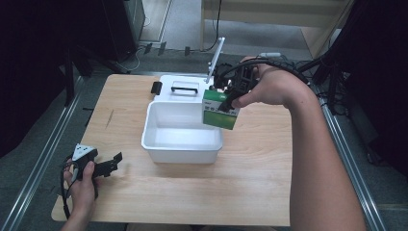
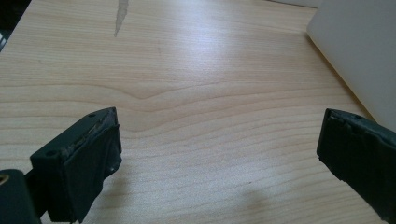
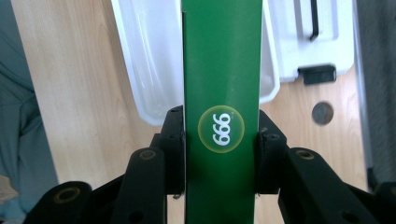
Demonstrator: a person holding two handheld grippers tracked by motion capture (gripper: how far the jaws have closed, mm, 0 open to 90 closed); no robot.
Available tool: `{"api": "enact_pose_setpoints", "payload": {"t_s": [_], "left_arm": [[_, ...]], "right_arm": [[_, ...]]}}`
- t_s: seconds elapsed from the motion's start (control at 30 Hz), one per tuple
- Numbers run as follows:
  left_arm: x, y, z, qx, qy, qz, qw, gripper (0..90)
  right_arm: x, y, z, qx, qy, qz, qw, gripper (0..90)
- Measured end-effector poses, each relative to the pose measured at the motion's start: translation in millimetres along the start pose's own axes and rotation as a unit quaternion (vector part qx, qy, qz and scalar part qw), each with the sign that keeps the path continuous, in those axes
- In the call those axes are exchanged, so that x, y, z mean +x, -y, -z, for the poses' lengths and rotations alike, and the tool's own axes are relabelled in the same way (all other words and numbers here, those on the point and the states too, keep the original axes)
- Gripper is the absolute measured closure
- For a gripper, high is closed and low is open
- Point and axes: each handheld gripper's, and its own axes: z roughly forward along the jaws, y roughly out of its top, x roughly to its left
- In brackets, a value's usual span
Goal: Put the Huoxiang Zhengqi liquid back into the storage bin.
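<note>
Pale wooden table [image 1: 250, 163], seen from the high view, standing on a grey floor between metal rails, with dark equipment and a light wooden cabinet beyond its far edge. At the table's centre sits an open white plastic storage box [image 1: 182, 144]; its detached white lid [image 1: 180, 91], bearing a black handle [image 1: 184, 89] and a black latch [image 1: 156, 87], lies flat just behind it, touching the box's far rim.

Right gripper [image 1: 230, 98], held in the person's right hand [image 1: 269, 86], is clenched on a green carton [image 1: 220, 109]. The carton hangs above the box's far right corner, clear of the table, slightly tilted. In the right gripper view the two black jaws press on opposite narrow sides of the green carton [image 3: 222, 93], whose face carries a round yellow-ringed emblem with white numerals [image 3: 221, 129]; the white box [image 3: 149, 60] and the lid [image 3: 317, 32] lie below and beyond it.

Left gripper [image 1: 113, 162], held in the left hand [image 1: 82, 185], rests low at the table's near left corner, well apart from the box. In the left gripper view its jaws stand wide apart with only bare tabletop [image 2: 196, 116] between them; a side wall of the white box [image 2: 359, 51] appears at upper right.
</note>
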Motion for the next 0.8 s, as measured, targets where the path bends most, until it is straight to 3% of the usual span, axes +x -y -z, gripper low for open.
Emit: {"api": "enact_pose_setpoints", "payload": {"t_s": [0.27,0.63,0.8], "left_arm": [[0.5,-0.3,-0.2,0.001,0.001,0.001,1.0000,0.7],[0.7,-0.3,-0.4,0.000,0.003,0.002,1.0000,0.7],[1.1,-0.5,-0.3,0.003,0.003,0.001,1.0000,0.7]], "right_arm": [[0.9,-18.3,-3.2,-0.016,-0.004,0.033,0.9993,64.1],[3.9,-33.3,-22.6,0.002,-0.013,0.061,0.9980,64.1],[3.1,-36.8,-31.3,-0.005,-0.021,0.081,0.9965,64.0]]}}
